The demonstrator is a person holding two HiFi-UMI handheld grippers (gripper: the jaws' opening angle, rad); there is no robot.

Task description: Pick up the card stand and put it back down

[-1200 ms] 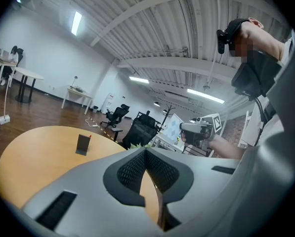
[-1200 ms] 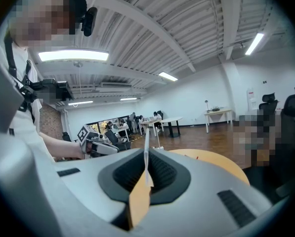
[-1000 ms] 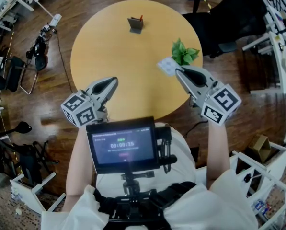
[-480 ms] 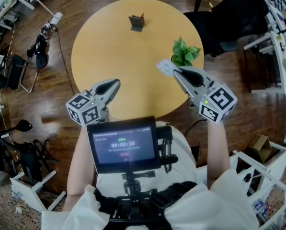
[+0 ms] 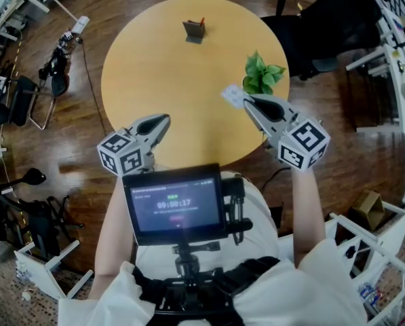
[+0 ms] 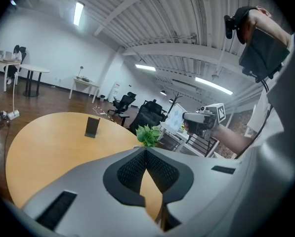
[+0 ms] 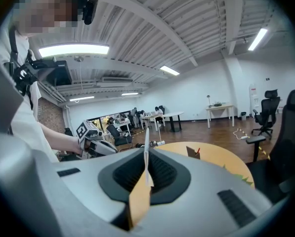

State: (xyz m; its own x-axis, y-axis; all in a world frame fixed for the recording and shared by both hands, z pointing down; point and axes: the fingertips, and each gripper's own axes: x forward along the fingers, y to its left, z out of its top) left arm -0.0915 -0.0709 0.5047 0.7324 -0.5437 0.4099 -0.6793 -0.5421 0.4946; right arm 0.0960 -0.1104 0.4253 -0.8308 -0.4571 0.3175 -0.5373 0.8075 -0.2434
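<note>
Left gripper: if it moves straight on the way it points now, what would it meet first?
Probably the bare top of the round table, because the left gripper seems to point slightly downward over it. If it cleared the wood, the green plant comes next, almost exactly in line. Depth is unclear.

Smooth, matt wood-look table (image 5: 161, 80), glossy wooden plank floor (image 5: 73, 148), and a thin card (image 5: 233, 95), probably paper.

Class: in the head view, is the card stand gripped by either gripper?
No: the card stand stands alone, far across the table.
</note>
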